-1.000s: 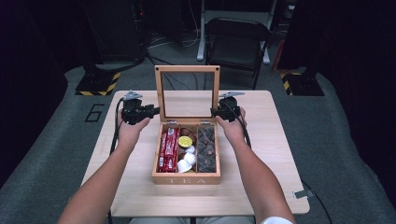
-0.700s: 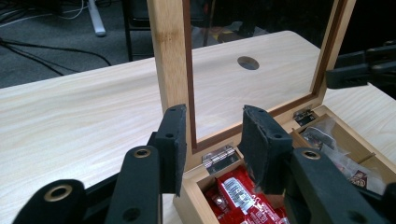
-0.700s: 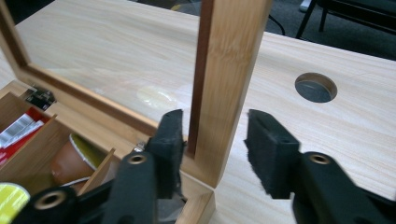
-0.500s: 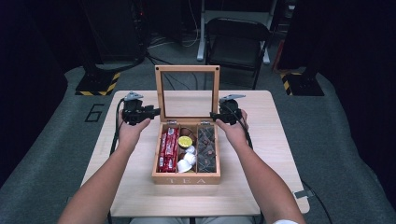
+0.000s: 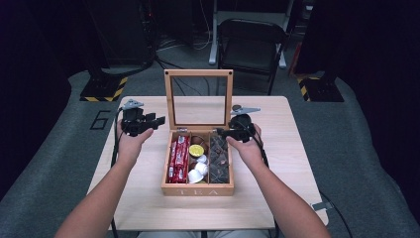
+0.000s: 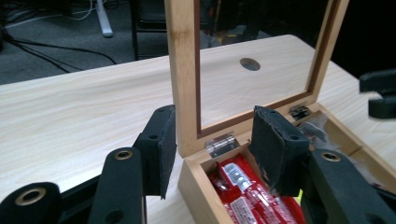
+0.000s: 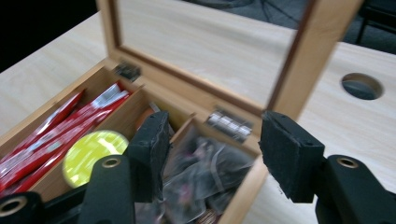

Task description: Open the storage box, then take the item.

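Observation:
A wooden tea box (image 5: pixel 198 190) stands mid-table with its glass-paned lid (image 5: pixel 169 99) upright. Red packets (image 5: pixel 178 158) fill its left compartment, a yellow-topped capsule (image 5: pixel 196 149) and white capsules (image 5: pixel 198 171) the middle, dark packets (image 5: pixel 219 161) the right. My left gripper (image 5: pixel 157 120) is open at the box's back left corner; in the left gripper view its jaws straddle the lid's frame (image 6: pixel 182 70) above the red packets (image 6: pixel 243 191). My right gripper (image 5: pixel 224 133) is open at the back right corner, its jaws over the dark packets (image 7: pixel 205 177) and the box's side wall.
The light wooden table (image 5: pixel 277 198) has a round cable hole (image 7: pixel 362 86) behind the box. A black folding chair (image 5: pixel 250 44) and floor cables lie beyond the far edge. Black stands with striped bases (image 5: pixel 101 89) flank the table on grey carpet.
My right gripper has come down and toward the person, to the box's back right corner. The left gripper has barely shifted. The lid stays upright.

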`<state>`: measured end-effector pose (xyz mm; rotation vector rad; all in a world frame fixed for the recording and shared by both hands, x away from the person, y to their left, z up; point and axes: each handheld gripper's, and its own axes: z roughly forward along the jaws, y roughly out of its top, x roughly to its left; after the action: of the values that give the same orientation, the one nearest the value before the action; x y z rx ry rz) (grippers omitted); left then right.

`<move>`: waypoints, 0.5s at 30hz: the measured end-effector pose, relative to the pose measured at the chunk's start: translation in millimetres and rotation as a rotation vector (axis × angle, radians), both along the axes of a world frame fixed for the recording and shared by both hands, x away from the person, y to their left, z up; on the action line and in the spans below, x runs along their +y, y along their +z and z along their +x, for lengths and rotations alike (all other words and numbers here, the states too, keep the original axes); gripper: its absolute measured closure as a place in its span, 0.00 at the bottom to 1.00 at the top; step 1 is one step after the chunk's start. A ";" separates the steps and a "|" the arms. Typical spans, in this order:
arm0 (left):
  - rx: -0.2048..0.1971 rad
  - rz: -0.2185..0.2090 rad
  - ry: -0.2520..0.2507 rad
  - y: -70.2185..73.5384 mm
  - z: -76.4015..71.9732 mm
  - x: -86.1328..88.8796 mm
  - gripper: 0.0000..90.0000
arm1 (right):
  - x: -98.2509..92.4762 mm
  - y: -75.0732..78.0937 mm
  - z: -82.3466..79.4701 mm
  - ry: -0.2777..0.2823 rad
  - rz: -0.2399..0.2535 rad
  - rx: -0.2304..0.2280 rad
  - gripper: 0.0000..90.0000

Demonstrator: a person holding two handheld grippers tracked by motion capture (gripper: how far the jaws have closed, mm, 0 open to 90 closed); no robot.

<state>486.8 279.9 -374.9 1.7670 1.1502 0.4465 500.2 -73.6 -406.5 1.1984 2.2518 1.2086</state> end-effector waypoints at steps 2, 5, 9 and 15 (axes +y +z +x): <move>0.016 -0.021 -0.009 0.3 0.2 0.7 0.55 | 4.5 0.0 -6.7 0.014 0.000 -0.017 0.46; 0.023 -0.013 -0.010 -0.6 0.5 1.5 0.54 | 10.3 0.1 -15.7 0.052 -0.003 -0.038 0.46; 0.018 -0.001 -0.013 -0.8 -3.5 -0.1 0.53 | 17.1 1.6 -21.5 0.088 -0.017 -0.060 0.46; 0.013 0.000 -0.022 -0.3 -9.8 -0.4 0.52 | 23.3 -0.5 -27.8 0.124 -0.012 -0.062 0.46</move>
<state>477.1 279.5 -375.3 1.7833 1.1383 0.4228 472.4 -50.3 -407.0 1.0162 2.3132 1.2574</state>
